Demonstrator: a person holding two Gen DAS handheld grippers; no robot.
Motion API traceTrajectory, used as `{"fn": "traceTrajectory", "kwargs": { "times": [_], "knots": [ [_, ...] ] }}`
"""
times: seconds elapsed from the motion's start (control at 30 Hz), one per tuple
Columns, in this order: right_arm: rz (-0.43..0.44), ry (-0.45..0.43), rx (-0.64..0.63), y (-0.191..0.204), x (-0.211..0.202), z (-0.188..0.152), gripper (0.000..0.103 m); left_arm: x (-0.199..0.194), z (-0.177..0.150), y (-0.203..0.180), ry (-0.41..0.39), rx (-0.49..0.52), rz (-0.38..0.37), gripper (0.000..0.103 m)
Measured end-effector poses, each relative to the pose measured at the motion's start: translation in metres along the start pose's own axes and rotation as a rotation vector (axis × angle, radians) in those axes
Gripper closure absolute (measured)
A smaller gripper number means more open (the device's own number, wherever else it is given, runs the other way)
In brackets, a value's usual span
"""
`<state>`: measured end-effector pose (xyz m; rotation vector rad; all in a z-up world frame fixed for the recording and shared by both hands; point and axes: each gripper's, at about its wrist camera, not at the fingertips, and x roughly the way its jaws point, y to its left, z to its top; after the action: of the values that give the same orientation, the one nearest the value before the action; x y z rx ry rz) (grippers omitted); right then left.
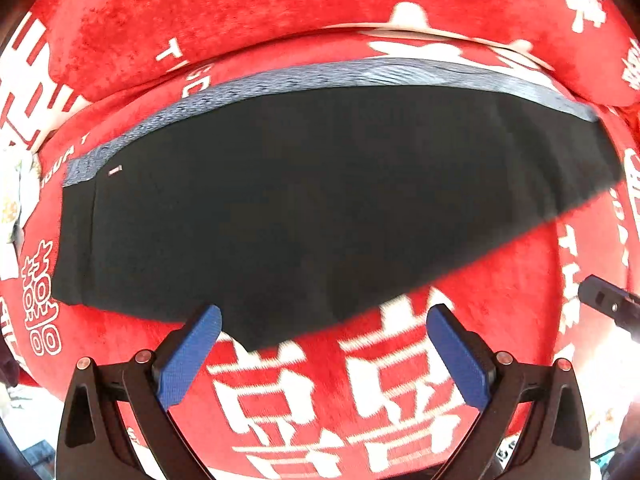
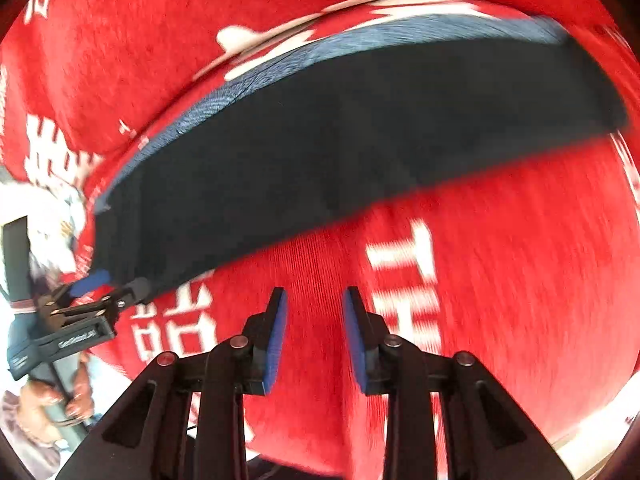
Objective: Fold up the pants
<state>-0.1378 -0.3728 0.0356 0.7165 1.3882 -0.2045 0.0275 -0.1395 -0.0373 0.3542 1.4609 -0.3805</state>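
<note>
Black pants [image 1: 300, 200] with a grey-blue waistband [image 1: 320, 76] lie flat on a red blanket [image 1: 500, 272] with white characters. My left gripper [image 1: 324, 316] is open and empty, its blue fingertips [image 1: 200, 332] at the pants' near edge. In the right wrist view the pants [image 2: 340, 140] lie ahead. My right gripper [image 2: 314, 300] is open with a narrow gap and empty, over bare blanket [image 2: 520, 260] short of the pants. The left gripper also shows in the right wrist view [image 2: 108, 284] at the pants' left corner. The right gripper's tip shows at the left wrist view's right edge [image 1: 604, 298].
A red cushion or pillow [image 1: 240, 12] with white print lies beyond the waistband. White patterned fabric [image 1: 12, 196] sits at the left. The hand holding the left gripper [image 2: 52, 400] shows low on the left of the right wrist view.
</note>
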Motion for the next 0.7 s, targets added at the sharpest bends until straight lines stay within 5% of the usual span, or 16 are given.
{"fn": "traceTrajectory", "kwargs": {
  "times": [0.07, 0.33, 0.7],
  "knots": [
    [-0.001, -0.031, 0.033, -0.011, -0.018, -0.008, 0.052, -0.010, -0.005, -0.003, -0.002, 0.005, -0.026, 0.000],
    [0.014, -0.068, 0.117, -0.014, -0.044, -0.038, 0.044, -0.040, -0.021, -0.035, 0.001, 0.061, -0.064, 0.000],
    [-0.055, -0.091, 0.060, -0.028, -0.065, -0.032, 0.010, -0.014, -0.001, -0.097, 0.094, 0.084, -0.033, 0.000]
  ]
}}
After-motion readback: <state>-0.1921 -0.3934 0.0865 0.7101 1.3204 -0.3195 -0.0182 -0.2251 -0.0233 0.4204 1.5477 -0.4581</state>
